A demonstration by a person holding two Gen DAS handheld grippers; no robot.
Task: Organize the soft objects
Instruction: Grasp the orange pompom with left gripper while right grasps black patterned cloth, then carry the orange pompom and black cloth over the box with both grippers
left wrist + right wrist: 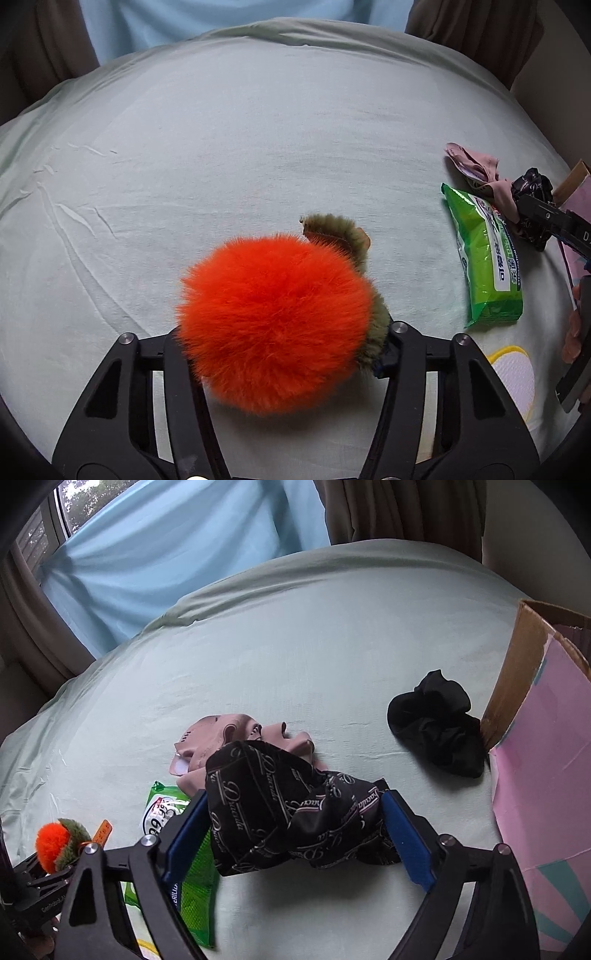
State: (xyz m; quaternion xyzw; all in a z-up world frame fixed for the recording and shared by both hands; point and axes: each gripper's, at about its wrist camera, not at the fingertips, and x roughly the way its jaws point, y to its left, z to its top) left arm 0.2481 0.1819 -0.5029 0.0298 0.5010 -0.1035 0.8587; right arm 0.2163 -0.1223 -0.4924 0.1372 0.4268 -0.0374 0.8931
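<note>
My left gripper [284,339] is shut on a fluffy orange pom-pom with an olive-green furry part [275,325], held above the pale green bedsheet [221,147]. It also shows in the right wrist view [55,843]. My right gripper [291,812] is shut on a black cloth with pale script lettering [280,808], held above the bed. It also shows in the left wrist view [532,192]. A pink cloth [236,738] lies behind the black one. A black scrunched cloth [439,723] lies by the pink cardboard box [546,760].
A green wet-wipe pack [484,258] lies on the bed between the grippers, also seen in the right wrist view [184,849]. Blue and brown curtains [166,554] hang past the bed's far edge. The open box stands at the bed's right side.
</note>
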